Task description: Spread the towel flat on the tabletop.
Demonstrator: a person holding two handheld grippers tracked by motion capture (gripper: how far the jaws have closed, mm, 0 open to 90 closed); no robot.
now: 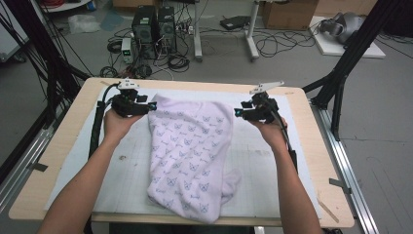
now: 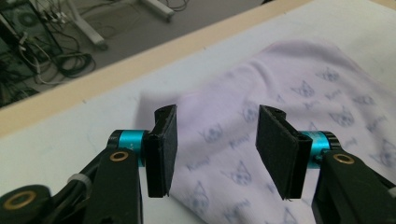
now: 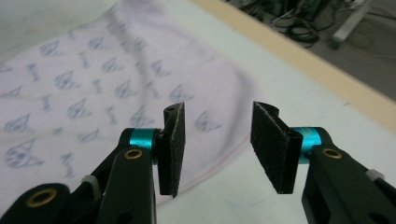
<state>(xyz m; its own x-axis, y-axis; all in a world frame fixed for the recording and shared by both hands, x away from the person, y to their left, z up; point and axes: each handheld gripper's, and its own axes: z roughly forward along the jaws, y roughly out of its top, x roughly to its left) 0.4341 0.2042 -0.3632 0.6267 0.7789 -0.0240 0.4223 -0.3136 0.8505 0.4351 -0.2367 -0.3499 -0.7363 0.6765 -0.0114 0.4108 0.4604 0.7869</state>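
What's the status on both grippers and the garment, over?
Left gripper open, at the far left corner of the white cat-print cotton garment. Right gripper open over its far right edge. Garment rumpled on the white mat. Nothing in the way.

I see a pale lilac-white cloth garment printed all over with small blue-grey cat-face motifs and tiny lettering. It lies on a white mat faintly ruled with a grid — that mat tops a light wooden desk. My left claw and right claw are black, each with turquoise collars and brass-coloured rivets.
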